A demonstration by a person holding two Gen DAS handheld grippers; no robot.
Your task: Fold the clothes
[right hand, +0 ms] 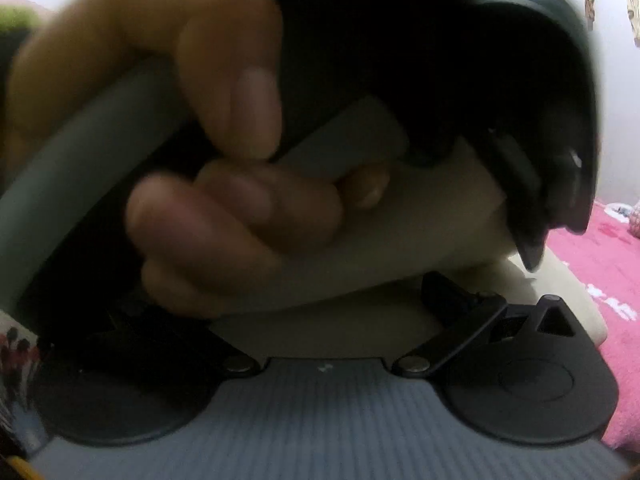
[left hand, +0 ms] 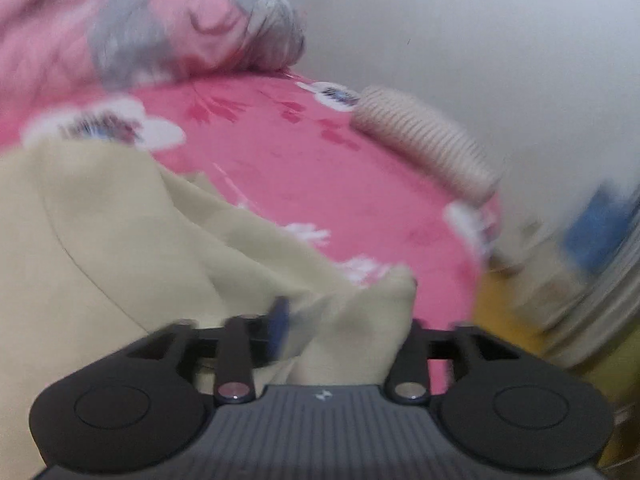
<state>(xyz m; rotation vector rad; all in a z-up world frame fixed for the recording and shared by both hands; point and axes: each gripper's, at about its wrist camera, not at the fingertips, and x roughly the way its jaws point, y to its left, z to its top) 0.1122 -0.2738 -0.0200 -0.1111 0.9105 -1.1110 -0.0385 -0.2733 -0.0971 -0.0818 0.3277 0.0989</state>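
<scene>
Though smeared by motion, enough legible from the left wrist. Beige garment (left hand: 100, 240) on the bed (left hand: 320, 168), filling the lower left of the frame, one rumpled corner reaching bottom centre. Left tongs (left hand: 348, 320) standing apart, that corner loose between the jaws and apparently not pinched. Free edge of the cloth slanting from upper left down to lower right, so long axis judged diagonal across the frame, with the bunched end pointing at the camera. Curved seam visible across the flat part at left. Pink-and-grey bundle (left hand: 160, 28) in the upper left, well apart from the garment. Ribbed beige roll (left hand: 424, 140) at the bed's far edge, right of centre.

From the right wrist, mostly blocked. A hand (right hand: 224, 200) up close, wrapped round a grey handle, with a dark tool body at upper right. Beneath it, the same beige cloth layered across the middle, a rounded fold edge at lower right against the pink sheet. Right tongs (right hand: 320, 312): only one finger (right hand: 452, 292) visible, the other lost in shadow. Cannot tell whether clamped on the cloth or merely resting over it.

Judged partway: at least one layer turned over, the near corner not yet flat, squaring and smoothing left to do.
</scene>
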